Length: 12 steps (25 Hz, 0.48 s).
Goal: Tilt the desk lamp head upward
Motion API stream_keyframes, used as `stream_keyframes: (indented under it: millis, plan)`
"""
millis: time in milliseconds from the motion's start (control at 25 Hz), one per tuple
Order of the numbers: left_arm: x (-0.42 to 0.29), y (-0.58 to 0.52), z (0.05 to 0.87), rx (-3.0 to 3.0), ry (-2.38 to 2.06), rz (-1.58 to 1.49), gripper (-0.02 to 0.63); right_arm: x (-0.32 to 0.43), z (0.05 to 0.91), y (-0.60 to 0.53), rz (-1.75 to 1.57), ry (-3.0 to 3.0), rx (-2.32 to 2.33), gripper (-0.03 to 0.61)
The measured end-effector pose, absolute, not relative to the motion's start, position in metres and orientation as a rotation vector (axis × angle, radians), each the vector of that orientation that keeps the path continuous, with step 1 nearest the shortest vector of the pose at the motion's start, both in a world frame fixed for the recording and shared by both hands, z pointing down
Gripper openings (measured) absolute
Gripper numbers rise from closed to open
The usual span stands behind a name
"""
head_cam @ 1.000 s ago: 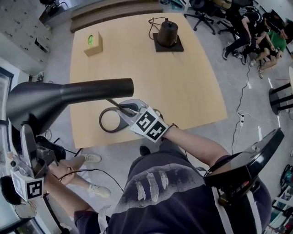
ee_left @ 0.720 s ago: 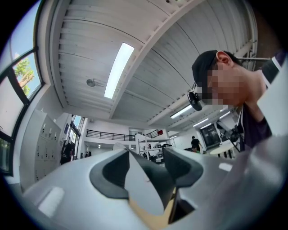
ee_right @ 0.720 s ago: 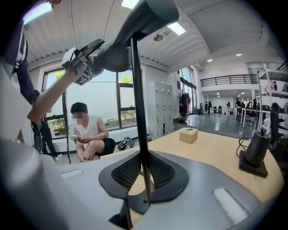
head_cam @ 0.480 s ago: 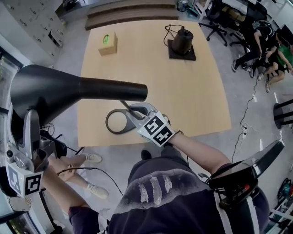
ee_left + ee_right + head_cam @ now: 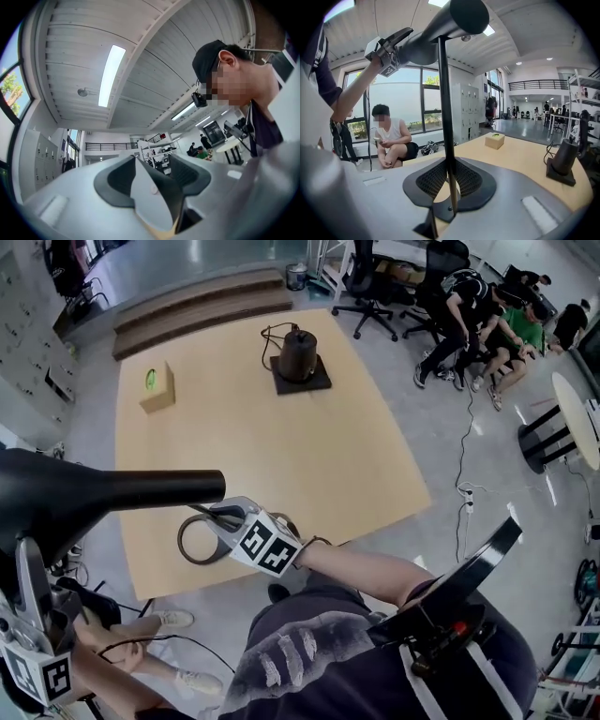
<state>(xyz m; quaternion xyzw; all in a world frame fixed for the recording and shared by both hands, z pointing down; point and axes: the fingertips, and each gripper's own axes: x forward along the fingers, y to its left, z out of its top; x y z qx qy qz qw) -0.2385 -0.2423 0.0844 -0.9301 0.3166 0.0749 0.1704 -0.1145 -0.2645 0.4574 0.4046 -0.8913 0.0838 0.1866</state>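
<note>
Right gripper view: lamp stem (image 5: pixel 444 103) is clamped by near-closed right gripper (image 5: pixel 449 185) as anchor; lamp head rim (image 5: pixel 151 201) is prob. pinched in wide-set, just-tightened left gripper (image 5: pixel 153 177) for tilting.

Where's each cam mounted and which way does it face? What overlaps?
Head view: on the person's head, facing steeply down at the table and lamp head; shows torso, right forearm, left tongs, right tongs.
Left gripper view: on the left tongs, facing up at the ceiling, clamped on the lamp head's rim; person's head at right.
Right gripper view: on the right tongs, facing across the table, clamped on the lamp stem; left arm upper left.
Shared: head and right gripper views both show the tan box.
</note>
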Motion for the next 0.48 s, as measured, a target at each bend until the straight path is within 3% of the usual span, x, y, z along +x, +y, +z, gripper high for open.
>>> stream_keyframes:
  millis: [480]
  plan:
    - [-0.211, -0.244, 0.076, -2.606, 0.817, 0.124, 0.230, -0.104, 0.464, -0.274, 0.199, -2.465, 1.192, 0.035]
